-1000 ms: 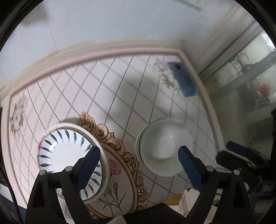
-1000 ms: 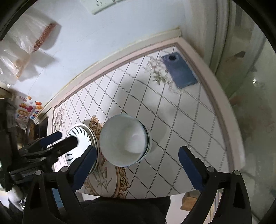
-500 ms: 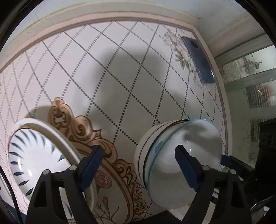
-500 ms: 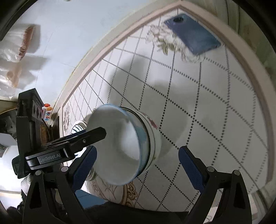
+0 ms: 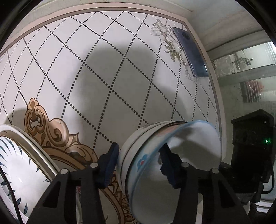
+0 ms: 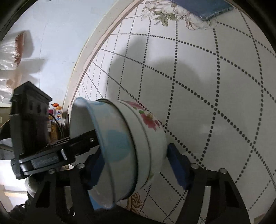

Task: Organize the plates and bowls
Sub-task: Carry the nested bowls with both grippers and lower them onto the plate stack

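Note:
A stack of nested white bowls [image 5: 172, 158] stands on the patterned table; it also shows in the right wrist view [image 6: 131, 144], the upper bowl blue-rimmed, the lower with pink flowers. My left gripper [image 5: 139, 163] is closed across the stack's rim, one finger inside, one outside. My right gripper [image 6: 136, 168] is closed across the stack's opposite wall, one pad [image 6: 177, 170] outside. A white plate with blue leaf marks [image 5: 19, 165] lies at the left.
A blue phone [image 5: 191, 53] lies near the table's far right corner, seen also in the right wrist view [image 6: 203, 6]. The table's pink border and a white wall run behind. Plastic bags [image 6: 12, 50] hang at the left.
Both grippers have moved down and in onto the bowl stack and narrowed their jaws over its rim from opposite sides. The stack fills more of both views.

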{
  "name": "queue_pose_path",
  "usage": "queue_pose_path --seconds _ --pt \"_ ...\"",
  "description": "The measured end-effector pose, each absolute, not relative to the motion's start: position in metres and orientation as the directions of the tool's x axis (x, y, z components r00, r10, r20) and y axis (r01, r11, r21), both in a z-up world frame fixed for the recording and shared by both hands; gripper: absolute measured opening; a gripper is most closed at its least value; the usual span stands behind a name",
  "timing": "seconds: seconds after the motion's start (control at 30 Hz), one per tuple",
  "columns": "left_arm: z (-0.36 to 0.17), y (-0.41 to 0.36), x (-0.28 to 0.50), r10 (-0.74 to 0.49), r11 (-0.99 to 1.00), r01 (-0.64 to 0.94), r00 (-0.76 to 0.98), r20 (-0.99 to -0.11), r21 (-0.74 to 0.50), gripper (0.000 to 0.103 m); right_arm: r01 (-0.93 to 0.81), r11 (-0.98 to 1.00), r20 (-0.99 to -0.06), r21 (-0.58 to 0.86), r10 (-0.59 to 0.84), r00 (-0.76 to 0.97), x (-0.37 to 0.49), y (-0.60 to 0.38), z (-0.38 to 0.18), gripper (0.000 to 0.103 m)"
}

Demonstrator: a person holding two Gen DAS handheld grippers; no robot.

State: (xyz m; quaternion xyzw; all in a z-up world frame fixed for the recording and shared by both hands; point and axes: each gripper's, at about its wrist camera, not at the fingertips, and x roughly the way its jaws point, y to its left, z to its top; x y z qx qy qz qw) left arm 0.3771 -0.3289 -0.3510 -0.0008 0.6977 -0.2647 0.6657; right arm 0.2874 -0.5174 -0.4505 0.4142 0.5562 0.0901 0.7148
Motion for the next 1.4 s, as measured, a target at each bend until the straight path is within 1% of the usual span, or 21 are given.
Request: queue_pose_path --seconds 0.03,0.13,0.53,0.67,0.93,1.17,1.4 --pt "-0.351 -0.33 0.377 -0.354 0.86 0.352 -0.107 -0.929 -0.368 0.047 0.338 0.639 -0.722 0.692 0.589 0.363 0.287 -0.518 -0.452 0.057" --pt "-0.351 -0.327 0.375 -0.354 0.863 0.349 -0.098 -0.93 -0.365 0.047 0.353 0.619 -0.713 0.701 0.599 0.365 0.289 -0.52 -0.459 0.054" --pt "-0.346 -0.325 0.373 -0.341 0.876 0.333 -0.083 -0.936 -0.348 0.046 0.362 0.615 -0.714 0.7 0.6 0.36 0.286 -0.523 -0.455 0.054" --pt "-0.339 -0.322 0.373 -0.341 0.871 0.348 -0.082 -0.936 -0.348 0.046 0.36 0.616 -0.714 0.701 0.601 0.36 0.285 -0.522 -0.451 0.054" --pt "-0.319 -0.306 0.377 -0.338 0.883 0.324 -0.062 -0.939 -0.339 0.046 0.348 0.614 -0.705 0.709 0.615 0.353 0.29 -0.513 -0.435 0.054" --pt "-0.304 -0.268 0.385 -0.322 0.91 0.258 -0.048 -0.945 -0.323 0.046 0.316 0.605 -0.682 0.731 0.657 0.321 0.302 -0.489 -0.417 0.054" --pt "-0.29 -0.21 0.395 -0.314 0.939 0.153 0.008 -0.95 -0.309 0.046 0.234 0.628 -0.67 0.742 0.698 0.254 0.327 -0.443 -0.405 0.054"
